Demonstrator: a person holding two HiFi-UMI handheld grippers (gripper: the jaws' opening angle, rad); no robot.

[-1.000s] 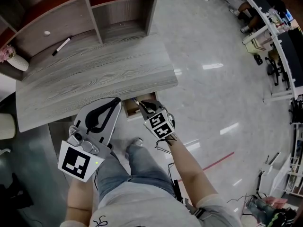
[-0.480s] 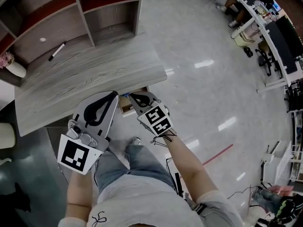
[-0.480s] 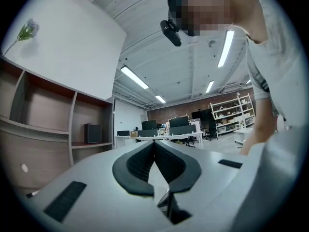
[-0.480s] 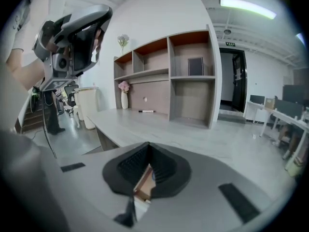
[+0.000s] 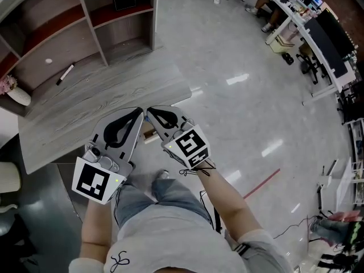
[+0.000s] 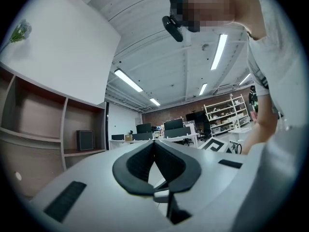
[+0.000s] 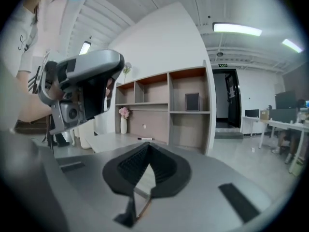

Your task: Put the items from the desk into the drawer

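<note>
Below the head camera, the left gripper (image 5: 138, 114) and the right gripper (image 5: 150, 112) are held side by side over the front edge of the grey wood-grain table (image 5: 125, 92), their tips near each other. Between the two, just under the table's edge, a tan sliver of the drawer (image 5: 149, 134) shows; how far it stands out cannot be told. A black-and-white marker pen (image 5: 64, 74) lies well back on the table, at the foot of the shelf unit (image 5: 85, 16), with a small white object (image 5: 48, 61) near it. A white vase of pink flowers (image 5: 18, 94) stands at the table's far left end. All three are well apart from both grippers. From the left gripper view, its jaws are clenched, pads meeting at the tips with nothing between them. The shelf unit stands to the left with a black box (image 6: 85, 140) in one compartment, and the person's torso (image 6: 285, 81) fills the right side. From the right gripper view, its jaws are likewise pressed together and empty. The left gripper looms at the upper left, and beyond the jaws the table carries the vase and the marker pen in front of the shelf unit.
</note>
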